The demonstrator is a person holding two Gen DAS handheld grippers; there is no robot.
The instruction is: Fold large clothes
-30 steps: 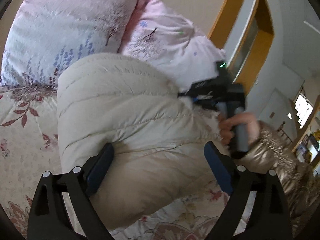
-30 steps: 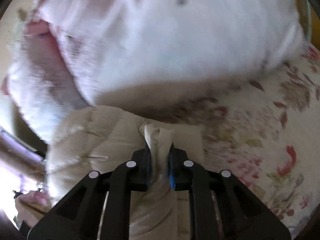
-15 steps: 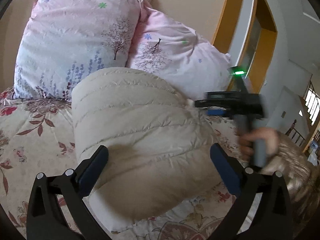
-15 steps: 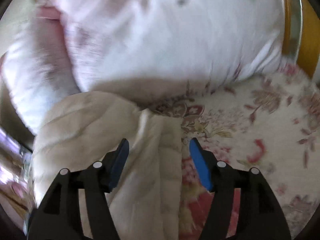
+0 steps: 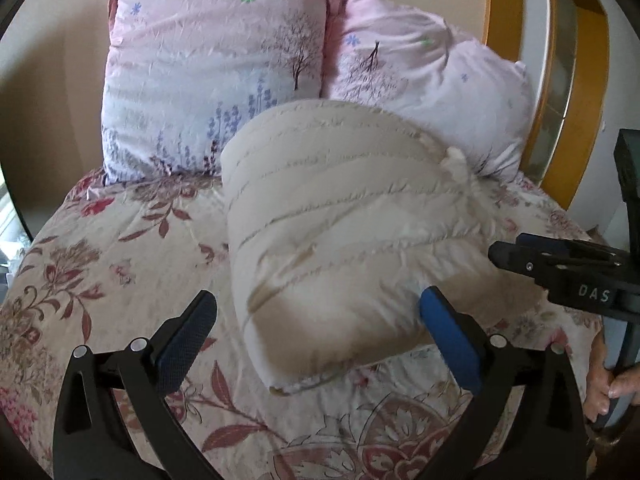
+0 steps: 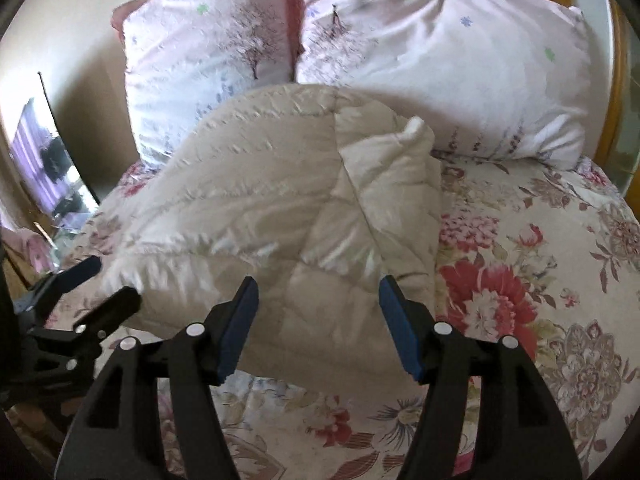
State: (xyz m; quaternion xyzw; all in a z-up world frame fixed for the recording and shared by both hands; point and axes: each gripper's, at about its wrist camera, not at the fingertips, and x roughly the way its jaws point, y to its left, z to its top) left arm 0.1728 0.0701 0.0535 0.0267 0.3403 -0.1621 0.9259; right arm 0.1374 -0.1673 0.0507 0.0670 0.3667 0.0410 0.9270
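Observation:
A cream quilted puffer jacket (image 5: 340, 232) lies folded into a thick bundle on the floral bedspread (image 5: 100, 248), its far end against the pillows. My left gripper (image 5: 316, 304) is wide open just before the bundle's near end, and its pads do not press on it. In the right wrist view the jacket (image 6: 280, 208) fills the middle, with a small peak of fabric at its far right corner. My right gripper (image 6: 318, 290) is open over the near edge and grips nothing. It also shows at the right of the left wrist view as the right gripper (image 5: 504, 256), held by a hand (image 5: 612, 388).
Two pink patterned pillows (image 5: 212, 68) (image 5: 432, 92) stand against the wall behind the jacket. A wooden frame (image 5: 508, 20) rises at the right. A dark screen (image 6: 48, 168) stands beside the bed on the left. The left gripper (image 6: 100, 284) pokes in at the lower left.
My right gripper let go of the pinched jacket fold, opened and drew back towards me. The left wrist view has tilted, so both pillows and more of the bed show.

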